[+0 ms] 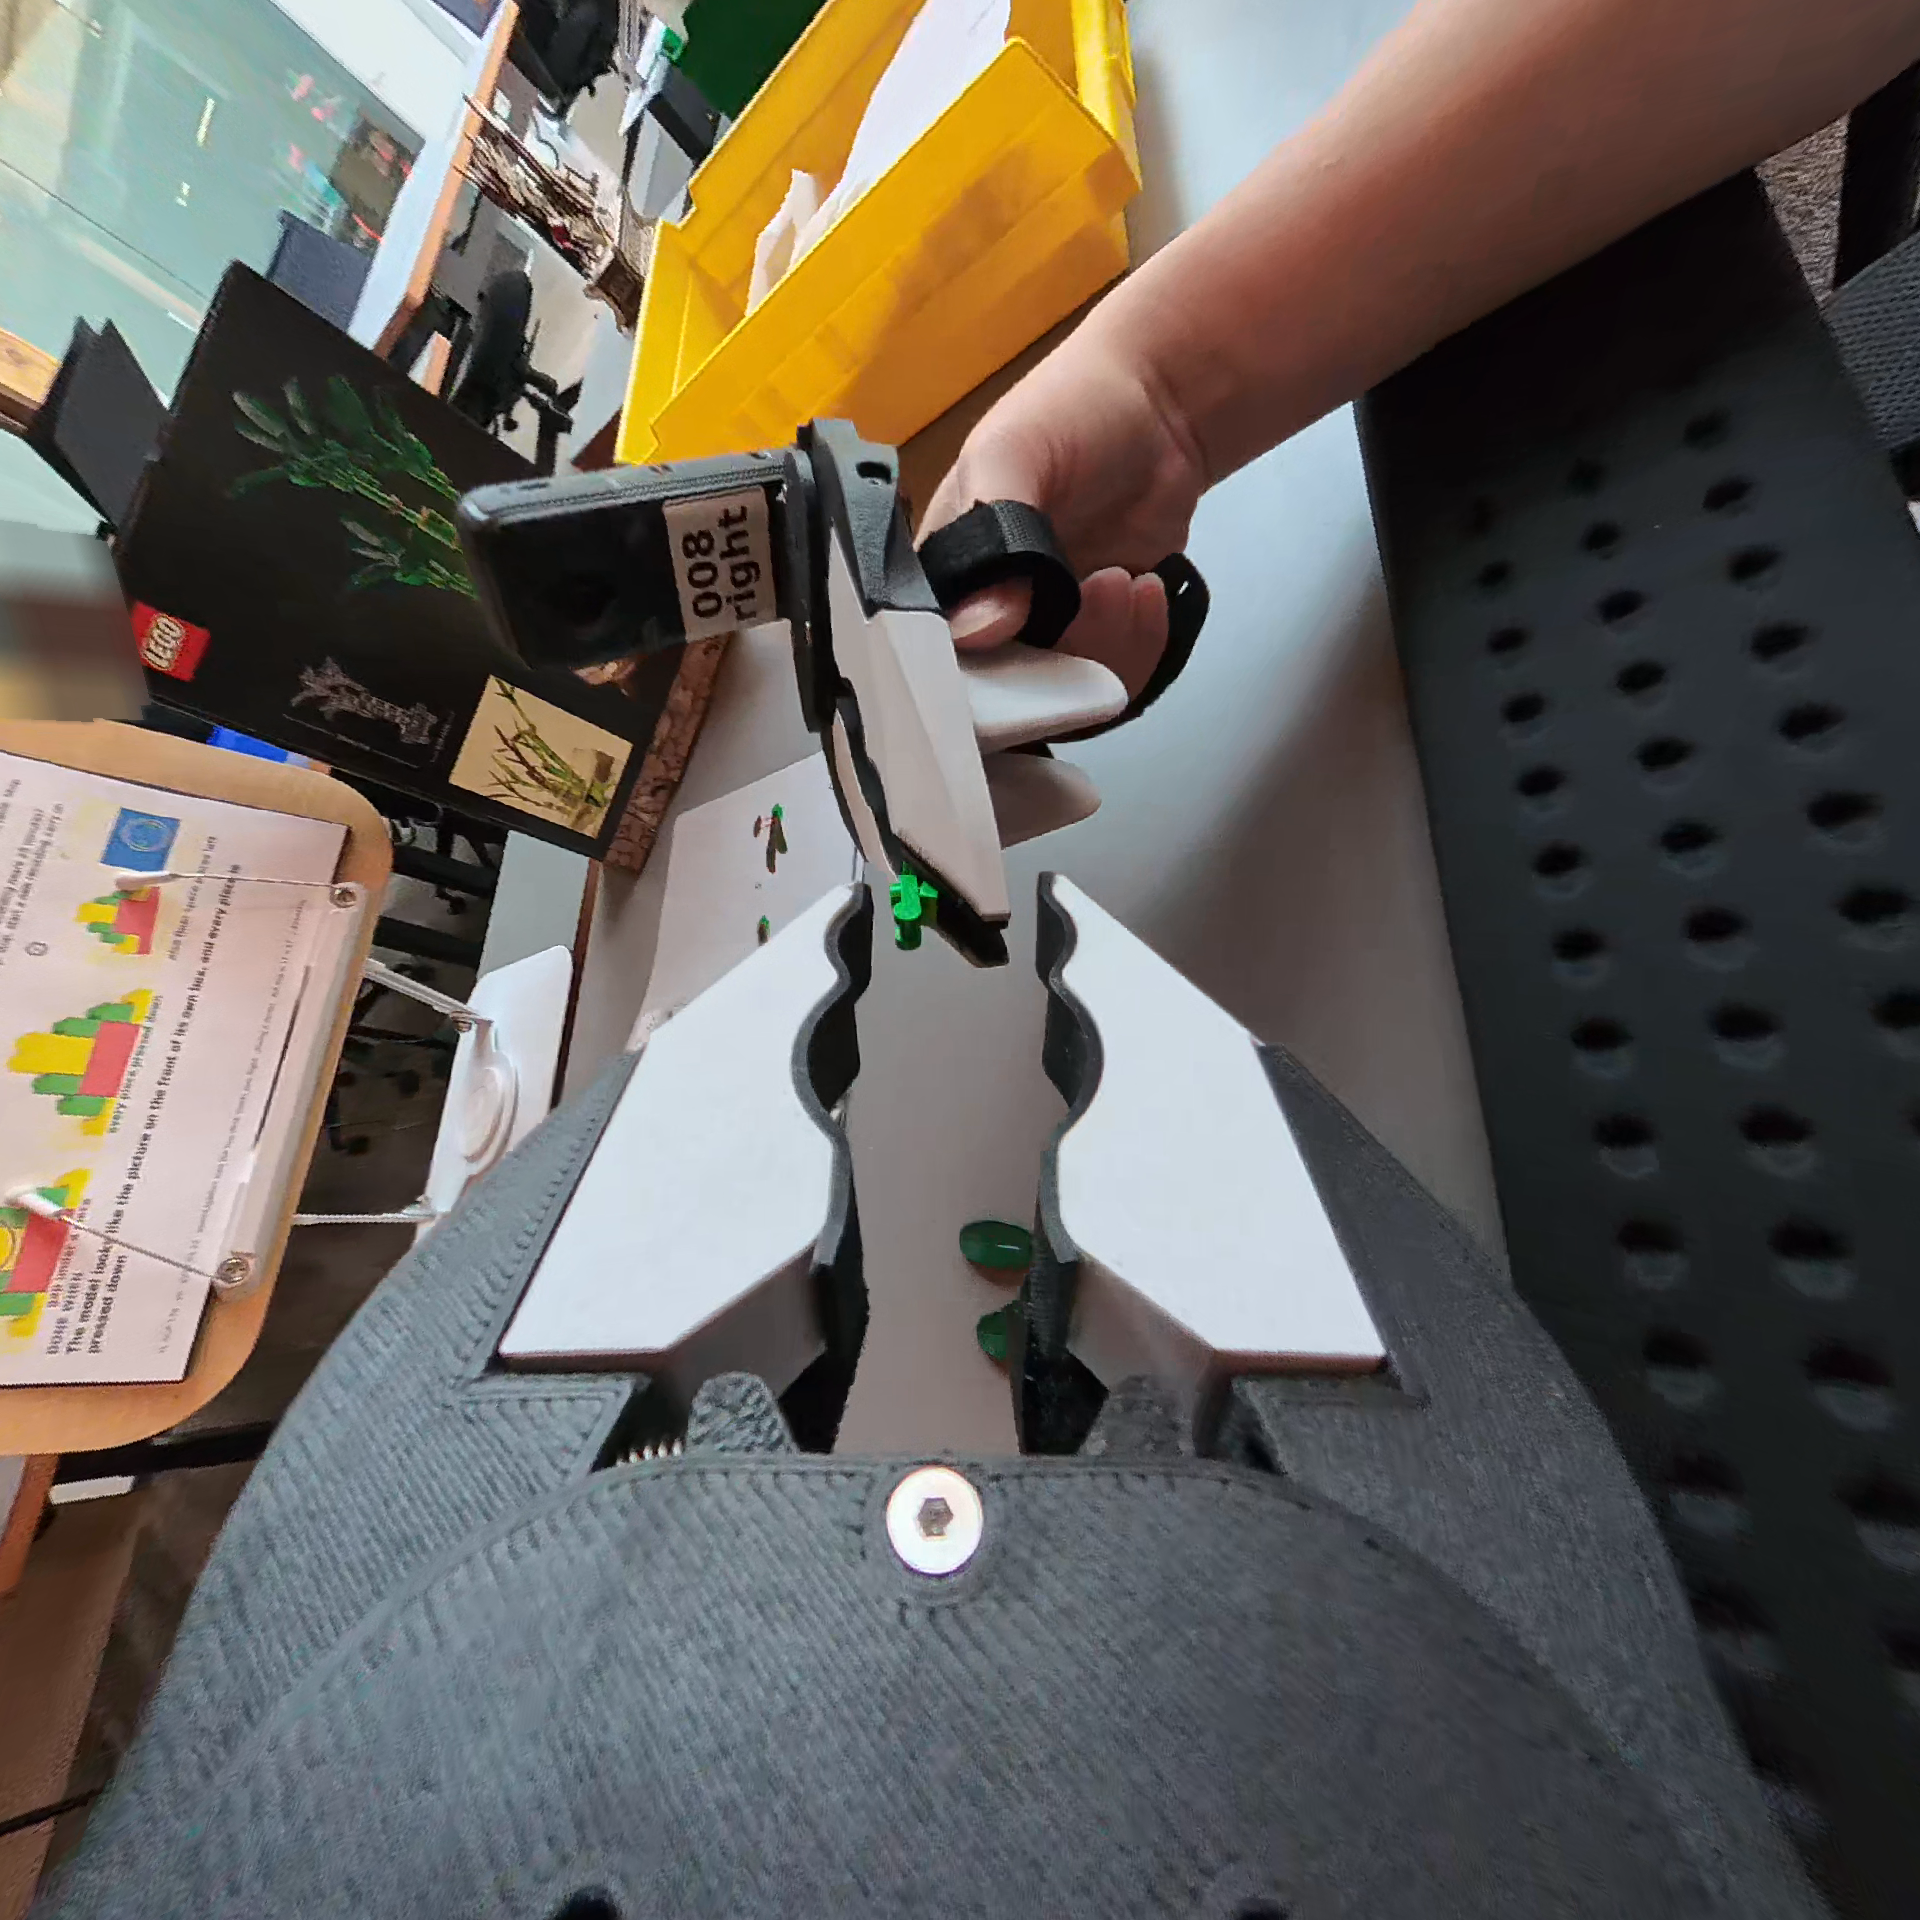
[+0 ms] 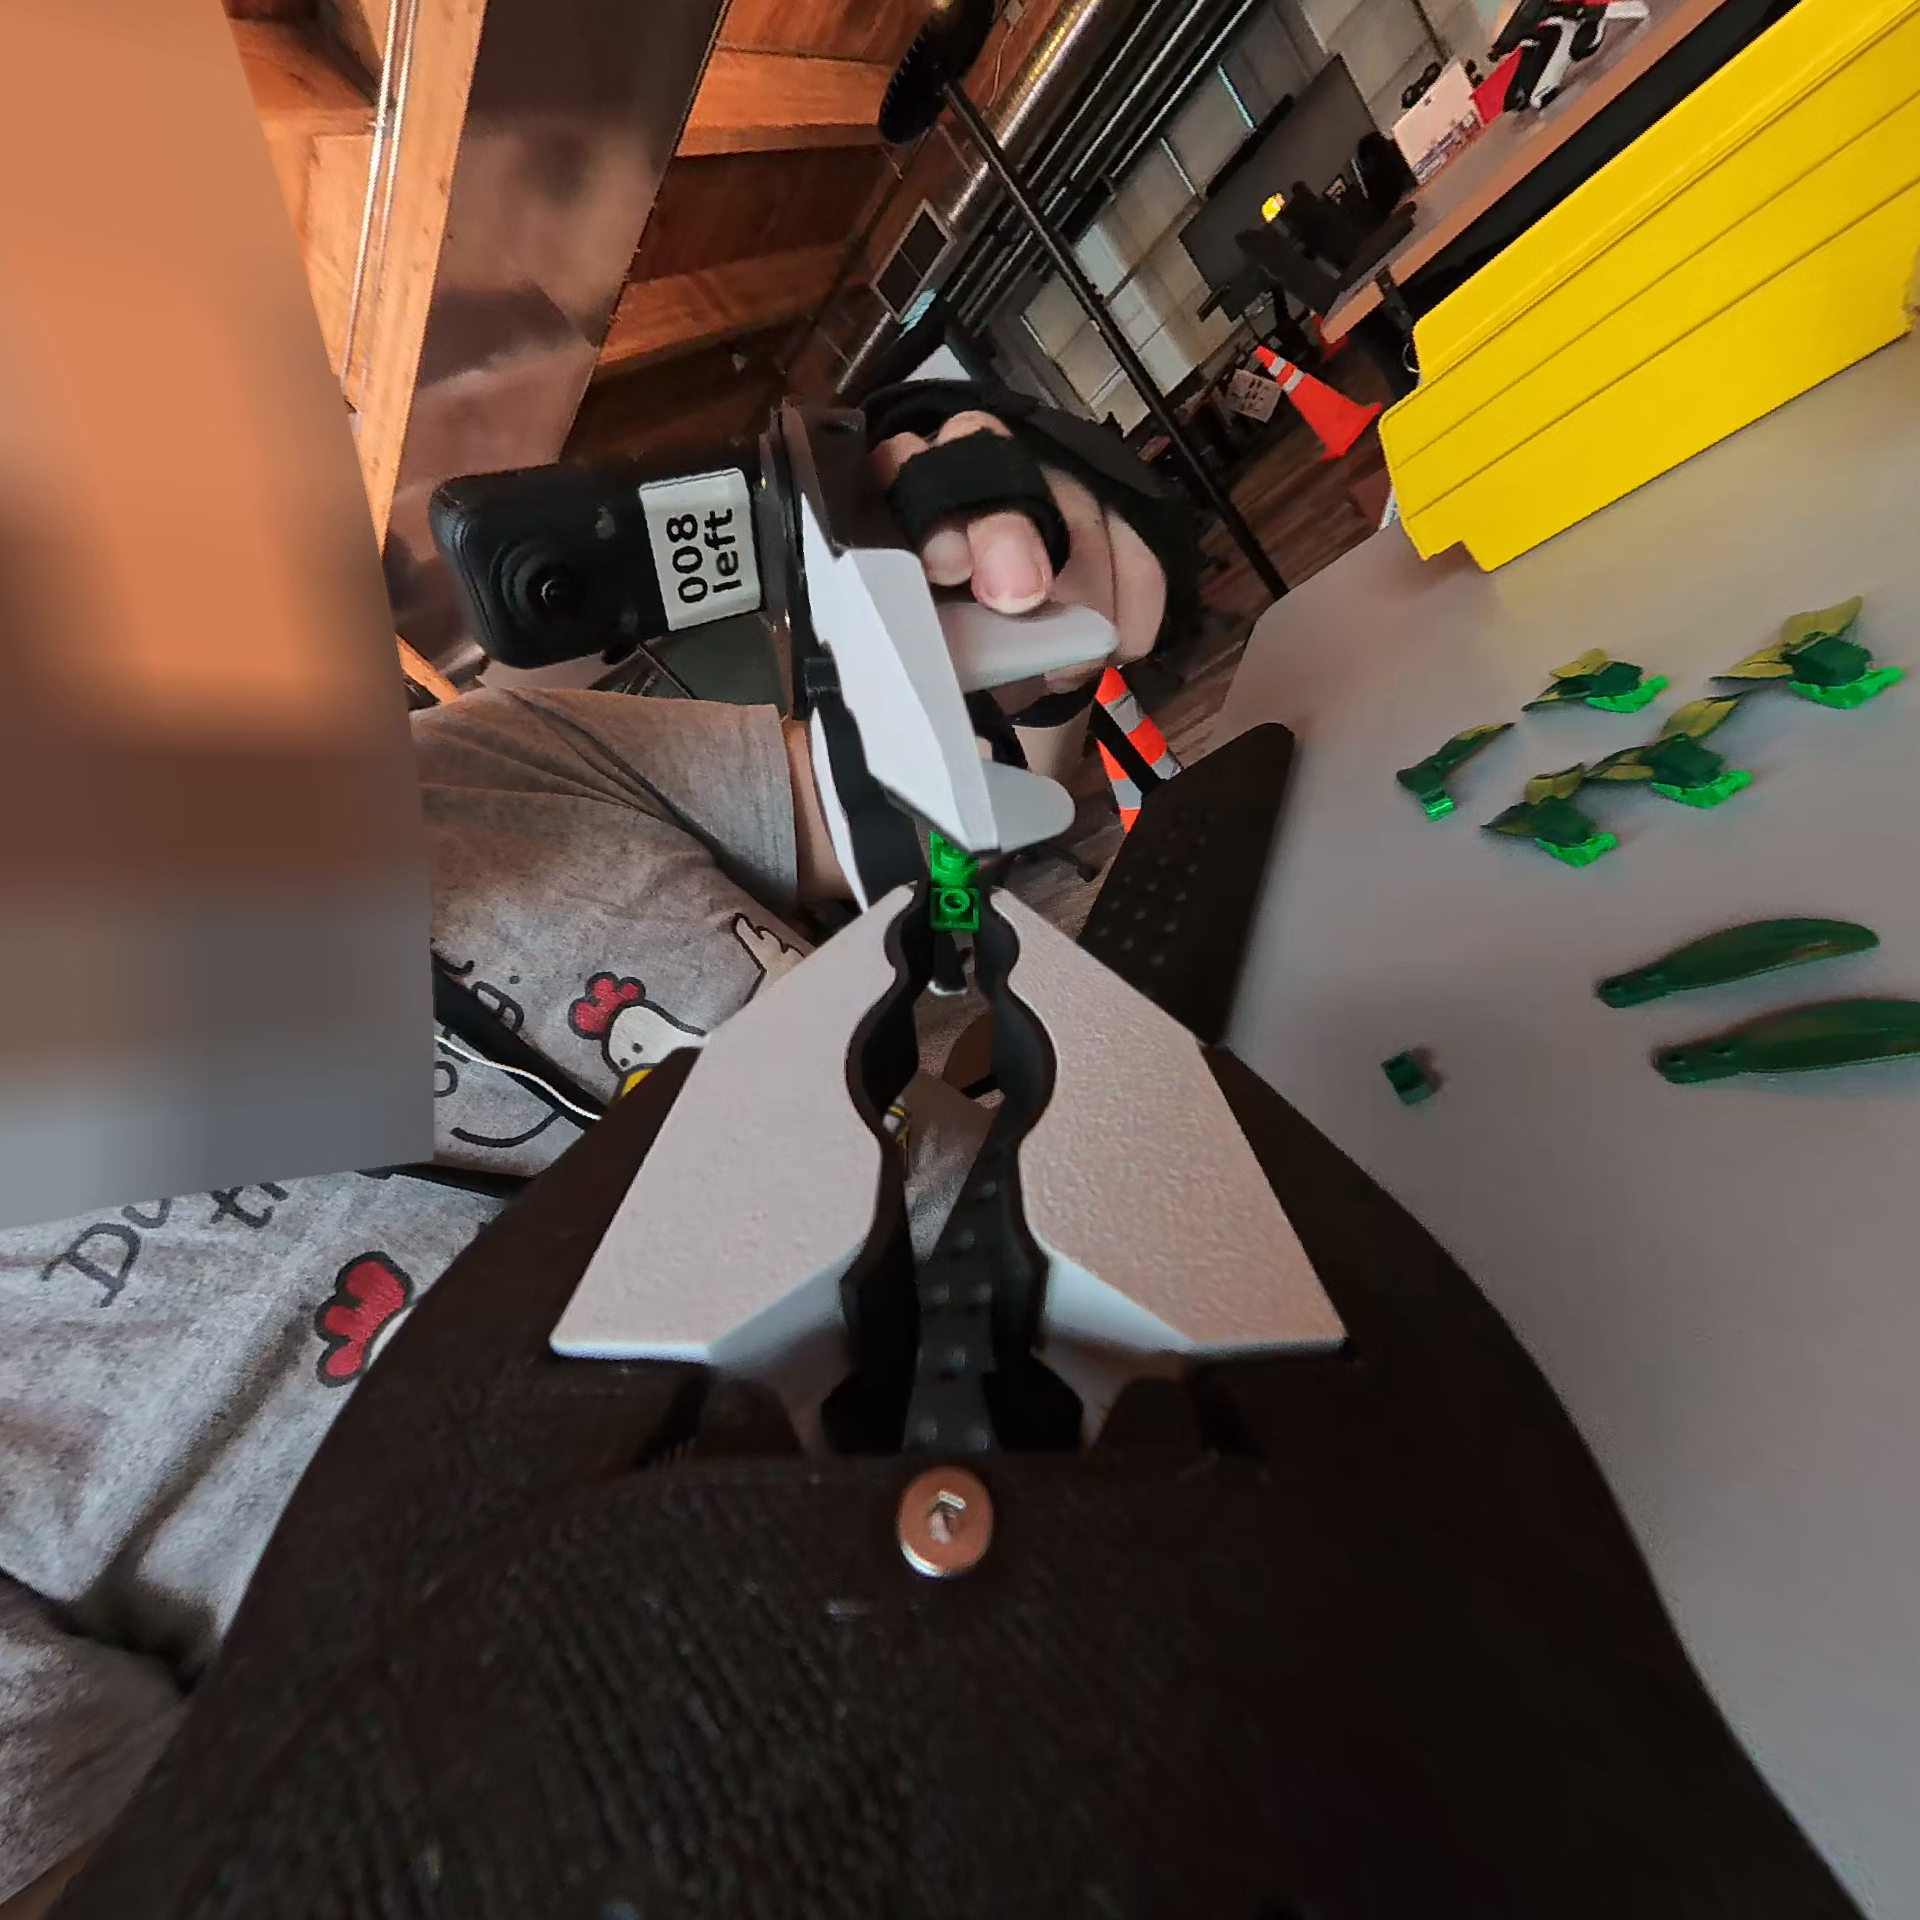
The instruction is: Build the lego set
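My right gripper (image 2: 948, 914) is pinched narrow on a small bright green lego piece (image 2: 952, 902) at its very tips, held up off the worktop (image 2: 1558, 1351) in front of the person's grey printed shirt (image 2: 582, 831). In the left wrist view the same right gripper (image 1: 961, 925) shows tilted down, with the green piece (image 1: 907, 910) sticking out at its tip.

My left gripper (image 1: 951, 914) stands apart in its own view, nothing between the fingers there — but in the right wrist view the left gripper (image 2: 961, 847) meets a second green piece (image 2: 945, 857) just above the first, and I cannot tell if it clamps it or only touches it. The two pieces sit touching, one above the other.

Rest of the set lies on the grey worktop to the side:
- cluster of small leaf assemblies (image 2: 1683, 769), green with olive tips
- two long dark green leaves (image 2: 1745, 961), side by side
- one small dark green brick (image 2: 1411, 1075), near the leaves

Yellow bins (image 2: 1662, 343) stand at the far edge. The black lego box (image 1: 343, 582) leans behind, an instruction sheet on a board (image 1: 135, 1060) beside it. Two dark green bits (image 1: 995, 1245) lie on the worktop under my left gripper.
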`<state>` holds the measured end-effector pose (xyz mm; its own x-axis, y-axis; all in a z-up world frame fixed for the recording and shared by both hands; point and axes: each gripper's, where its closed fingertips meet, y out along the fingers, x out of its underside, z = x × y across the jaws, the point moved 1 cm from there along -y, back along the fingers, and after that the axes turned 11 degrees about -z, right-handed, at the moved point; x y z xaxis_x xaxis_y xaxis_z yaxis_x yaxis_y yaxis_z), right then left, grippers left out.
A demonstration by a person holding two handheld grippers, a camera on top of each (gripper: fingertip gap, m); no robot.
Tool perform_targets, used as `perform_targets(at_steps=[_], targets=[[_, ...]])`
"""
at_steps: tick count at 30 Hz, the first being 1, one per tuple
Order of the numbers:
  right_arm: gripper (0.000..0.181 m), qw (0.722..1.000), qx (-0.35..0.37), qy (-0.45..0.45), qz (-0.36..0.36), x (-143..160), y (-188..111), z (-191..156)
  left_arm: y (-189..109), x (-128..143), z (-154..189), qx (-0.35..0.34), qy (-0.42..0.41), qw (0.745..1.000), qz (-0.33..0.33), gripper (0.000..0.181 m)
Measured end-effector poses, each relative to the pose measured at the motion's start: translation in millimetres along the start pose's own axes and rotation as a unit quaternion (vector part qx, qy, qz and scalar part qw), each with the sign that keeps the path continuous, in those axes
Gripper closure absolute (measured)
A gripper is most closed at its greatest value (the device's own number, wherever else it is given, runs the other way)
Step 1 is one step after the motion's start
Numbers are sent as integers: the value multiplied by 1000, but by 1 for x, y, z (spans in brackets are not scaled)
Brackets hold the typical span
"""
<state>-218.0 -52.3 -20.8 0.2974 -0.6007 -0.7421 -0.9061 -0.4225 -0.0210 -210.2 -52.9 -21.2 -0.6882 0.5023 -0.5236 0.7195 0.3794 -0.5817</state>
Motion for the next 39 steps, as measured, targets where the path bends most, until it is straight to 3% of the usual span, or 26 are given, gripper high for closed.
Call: perform_targets(at_steps=[4,23,34,39], targets=[[177,1000,-14,8,0,0,1,-2,-1,-2,0,-6,5,1000,10,160],[178,1000,-24,9,-18,4,5,-9,-5,-6,6,39,11,999,21,160],[178,1000,-28,-2,0,-2,1,-14,-7,-10,0,22,-1,999,30,162],[177,997,-66,15,35,-11,-3,-19,-9,-16,-10,-13,-15,999,51,164]])
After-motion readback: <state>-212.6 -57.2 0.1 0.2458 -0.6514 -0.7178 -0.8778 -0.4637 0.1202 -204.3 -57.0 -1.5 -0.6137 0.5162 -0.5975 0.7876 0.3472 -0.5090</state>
